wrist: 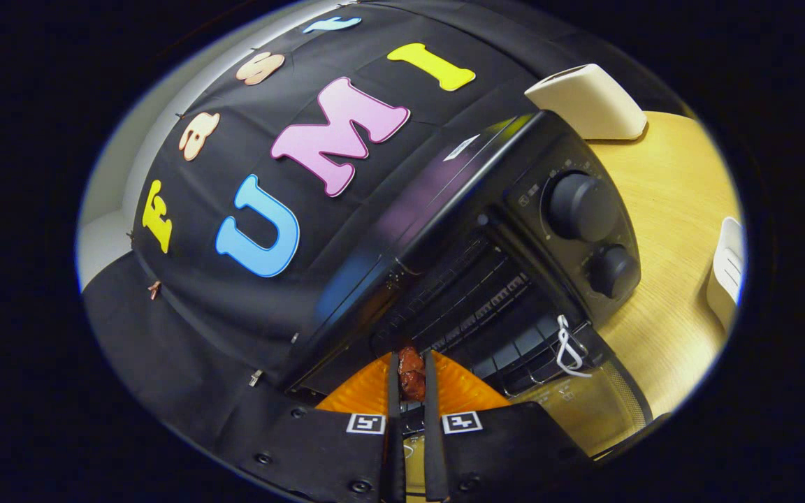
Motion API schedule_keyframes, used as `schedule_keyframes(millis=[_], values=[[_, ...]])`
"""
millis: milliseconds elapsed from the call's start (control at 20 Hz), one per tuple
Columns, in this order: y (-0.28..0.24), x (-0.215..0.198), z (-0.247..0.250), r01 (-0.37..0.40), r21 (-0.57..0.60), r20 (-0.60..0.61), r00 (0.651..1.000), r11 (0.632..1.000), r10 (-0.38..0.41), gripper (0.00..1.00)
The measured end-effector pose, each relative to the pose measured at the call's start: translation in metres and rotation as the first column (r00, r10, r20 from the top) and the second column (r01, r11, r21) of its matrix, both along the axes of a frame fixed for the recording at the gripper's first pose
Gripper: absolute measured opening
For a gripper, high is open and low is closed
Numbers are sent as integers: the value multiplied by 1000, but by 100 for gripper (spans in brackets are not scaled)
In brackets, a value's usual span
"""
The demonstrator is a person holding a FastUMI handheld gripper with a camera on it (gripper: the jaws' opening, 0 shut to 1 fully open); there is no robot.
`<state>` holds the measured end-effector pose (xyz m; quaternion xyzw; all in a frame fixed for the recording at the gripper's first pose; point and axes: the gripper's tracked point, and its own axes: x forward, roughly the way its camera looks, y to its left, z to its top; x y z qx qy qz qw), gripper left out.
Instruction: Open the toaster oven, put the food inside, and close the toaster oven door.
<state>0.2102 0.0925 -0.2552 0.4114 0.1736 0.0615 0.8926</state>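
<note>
The black toaster oven (458, 188) stands on the wooden table with its door (588, 409) folded down and open, the wire rack (476, 300) inside showing. A white tie loop (569, 353) hangs at the door's upper edge. My gripper (411, 358) is shut on a small reddish-brown piece of food (413, 377), held between the fingertips just in front of the oven's opening. Beneath the fingers lies an orange ribbed plate (469, 391); I cannot tell whether it rests on the door or on the table.
Two round knobs (581, 206) sit on the oven's right panel. A cream box (588, 101) stands behind the oven and a white object (727, 272) lies on the wooden table (661, 209) to its right. Black cloth hangs behind.
</note>
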Motion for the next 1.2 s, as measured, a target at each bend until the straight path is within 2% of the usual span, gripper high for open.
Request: schedule_keyframes(millis=[250, 400, 450, 500, 550, 700, 900, 1050, 1200], values=[[-4, 11, -12, 31, -80, 10, 999, 996, -31, 16], [-13, 11, -15, 49, -154, 18, 999, 987, -47, 23], [-16, 10, -13, 50, -175, 26, 999, 983, -47, 40], [-16, 6, -8, 43, -184, 32, 999, 982, -38, 42], [-15, 3, -7, 33, -199, 31, 999, 979, -27, 54], [-17, -15, -7, 19, -288, 21, 1000, 957, -13, 97], [-14, -47, -4, -46, -377, -32, 999, 925, 37, 98], [-12, -77, -3, -113, -458, -88, 993, 882, 81, 98], [-17, -106, -6, -154, -533, -155, 984, 832, 83, 98]])
